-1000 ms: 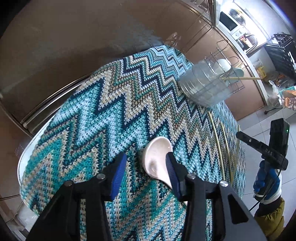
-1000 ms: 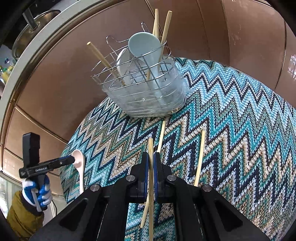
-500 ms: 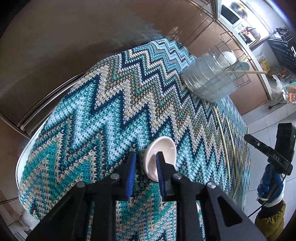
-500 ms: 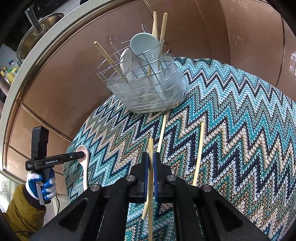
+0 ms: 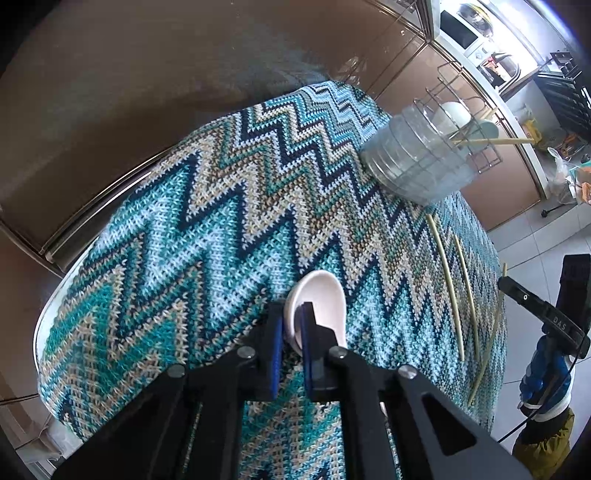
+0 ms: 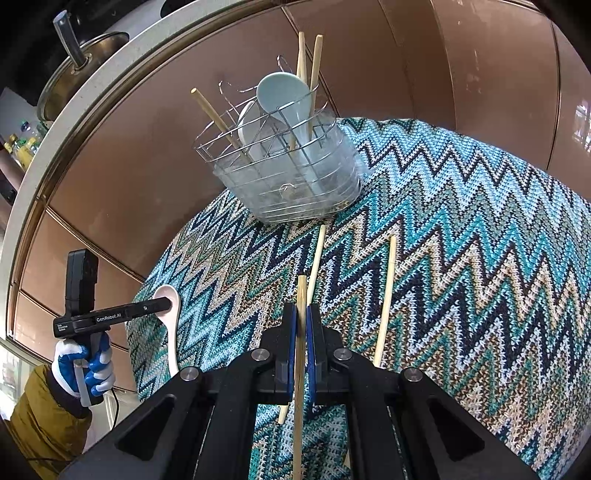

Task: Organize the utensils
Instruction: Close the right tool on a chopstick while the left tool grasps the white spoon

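A white ceramic spoon (image 5: 325, 299) lies on the zigzag cloth (image 5: 184, 221). My left gripper (image 5: 291, 317) is closing its jaws on the rim of the spoon's bowl, and the blue pads press it on both sides. In the right wrist view, my right gripper (image 6: 302, 314) is shut on a wooden chopstick (image 6: 301, 291) that points toward the wire utensil caddy (image 6: 288, 184). Two loose chopsticks (image 6: 316, 258) (image 6: 386, 299) lie on the cloth in front of the caddy. The caddy holds a pale blue spoon (image 6: 282, 96), a white one and three chopsticks.
The round table's edge curves close behind the caddy, with brown cabinet fronts beyond. A gloved hand (image 6: 81, 369) grips the left tool at the table's left rim. A pot lid (image 6: 81, 85) sits on the counter above. A microwave (image 5: 461, 33) stands far off.
The left gripper's jaws have come together from wide apart onto the spoon's bowl rim. The right gripper, still clamped on its chopstick, drew slightly back from the caddy.
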`<control>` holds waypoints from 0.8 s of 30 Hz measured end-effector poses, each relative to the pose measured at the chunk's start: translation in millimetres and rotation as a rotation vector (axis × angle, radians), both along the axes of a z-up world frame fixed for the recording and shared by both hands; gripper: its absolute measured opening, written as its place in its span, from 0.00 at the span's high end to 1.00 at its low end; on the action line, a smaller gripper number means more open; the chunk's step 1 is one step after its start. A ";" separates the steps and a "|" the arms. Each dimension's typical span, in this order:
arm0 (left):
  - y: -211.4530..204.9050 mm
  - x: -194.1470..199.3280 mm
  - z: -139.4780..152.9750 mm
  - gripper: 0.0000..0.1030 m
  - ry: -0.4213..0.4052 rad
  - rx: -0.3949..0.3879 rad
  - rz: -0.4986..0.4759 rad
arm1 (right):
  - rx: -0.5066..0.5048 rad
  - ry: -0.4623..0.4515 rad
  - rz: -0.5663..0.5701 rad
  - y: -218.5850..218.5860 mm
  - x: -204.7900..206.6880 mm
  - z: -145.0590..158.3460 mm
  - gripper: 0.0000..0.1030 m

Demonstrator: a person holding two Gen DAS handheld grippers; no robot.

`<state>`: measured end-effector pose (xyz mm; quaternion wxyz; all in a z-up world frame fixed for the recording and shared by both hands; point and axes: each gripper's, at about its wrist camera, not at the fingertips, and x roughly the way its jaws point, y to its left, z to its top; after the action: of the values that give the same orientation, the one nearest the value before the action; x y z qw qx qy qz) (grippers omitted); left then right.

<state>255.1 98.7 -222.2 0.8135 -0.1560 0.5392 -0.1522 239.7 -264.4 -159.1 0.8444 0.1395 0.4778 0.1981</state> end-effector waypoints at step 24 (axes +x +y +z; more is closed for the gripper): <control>0.2 -33.6 60.6 0.94 -0.171 0.036 0.029 | -0.030 -0.128 -0.001 4.4 -42.8 44.5 0.95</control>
<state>221.5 98.9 -161.6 0.8615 -0.1355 0.4679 -0.1435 196.9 -260.0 -114.5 0.8753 0.1141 0.4257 0.1990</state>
